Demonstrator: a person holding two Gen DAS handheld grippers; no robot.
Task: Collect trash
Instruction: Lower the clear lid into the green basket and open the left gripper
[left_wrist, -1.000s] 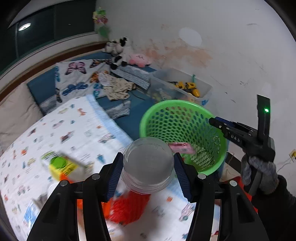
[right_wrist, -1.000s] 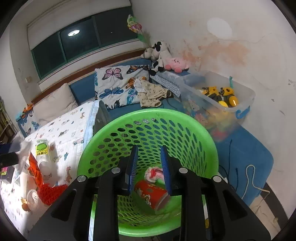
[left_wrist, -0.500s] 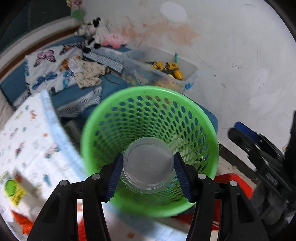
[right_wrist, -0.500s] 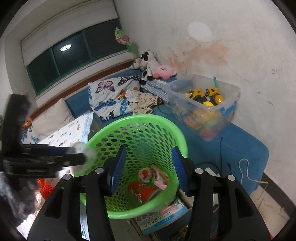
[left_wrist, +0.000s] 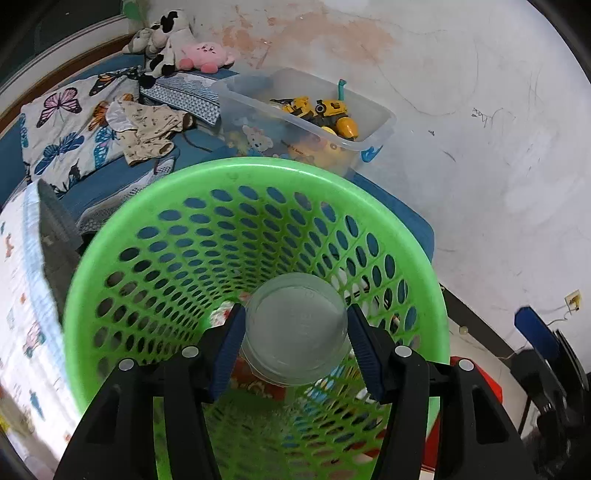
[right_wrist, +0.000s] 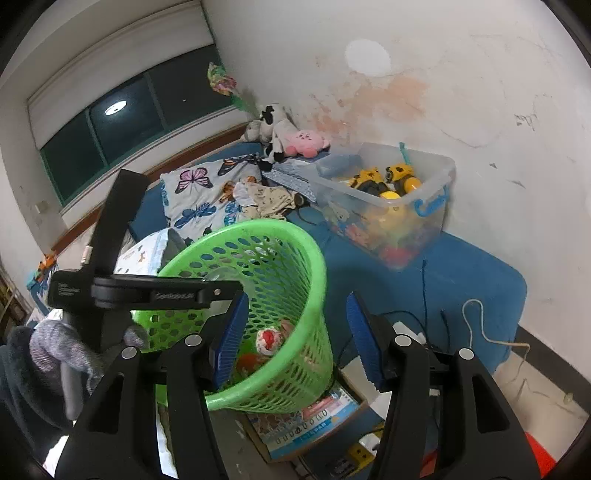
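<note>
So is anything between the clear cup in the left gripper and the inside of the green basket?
Nothing visible. The left gripper holds the clear cup over the green basket, whose mouth is open below it; only trash lies at the bottom.

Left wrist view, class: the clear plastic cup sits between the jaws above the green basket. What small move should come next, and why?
Probably open the left gripper and let the clear plastic cup drop. It is gripped between the blue pads directly over the mouth of the green basket, well inside the rim, with other trash already at the bottom. The right gripper, jaws opening and empty, stands off to the side.
</note>
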